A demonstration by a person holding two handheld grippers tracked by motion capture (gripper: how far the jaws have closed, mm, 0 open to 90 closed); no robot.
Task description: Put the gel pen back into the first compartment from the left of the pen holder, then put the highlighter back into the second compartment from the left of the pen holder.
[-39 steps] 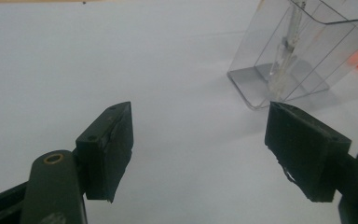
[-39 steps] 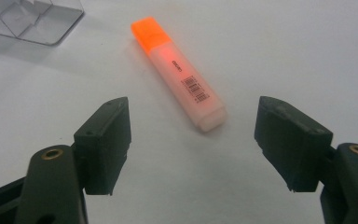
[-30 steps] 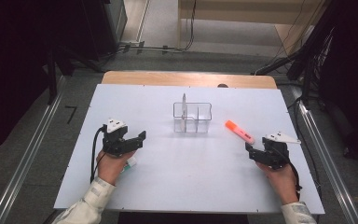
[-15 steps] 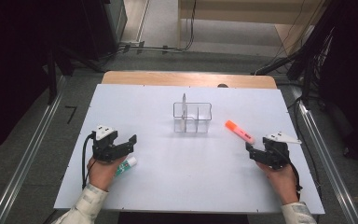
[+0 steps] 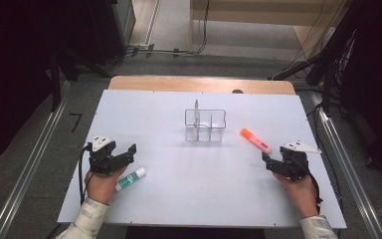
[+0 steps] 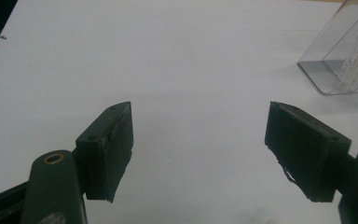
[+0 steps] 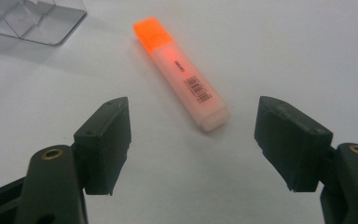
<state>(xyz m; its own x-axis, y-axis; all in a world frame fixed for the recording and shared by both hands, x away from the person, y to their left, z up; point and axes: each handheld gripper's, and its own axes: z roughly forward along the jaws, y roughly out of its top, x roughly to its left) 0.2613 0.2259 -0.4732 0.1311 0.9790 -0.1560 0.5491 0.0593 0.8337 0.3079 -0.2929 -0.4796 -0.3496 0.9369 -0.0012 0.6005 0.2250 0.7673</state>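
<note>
So the left claw has slid back toward the near-left edge of the white worktop since a second ago, jaws wide apart with nothing between them. That uncovered the glue stick, which lies flat just beside that hand. In the middle sits the clear organiser with one pen-like thing standing in it. Further right, the orange highlighter lies flat in front of the right claw, also wide open and empty, not touching it. My guess: both items are headed for the organiser, and neither's been picked up yet.
</note>
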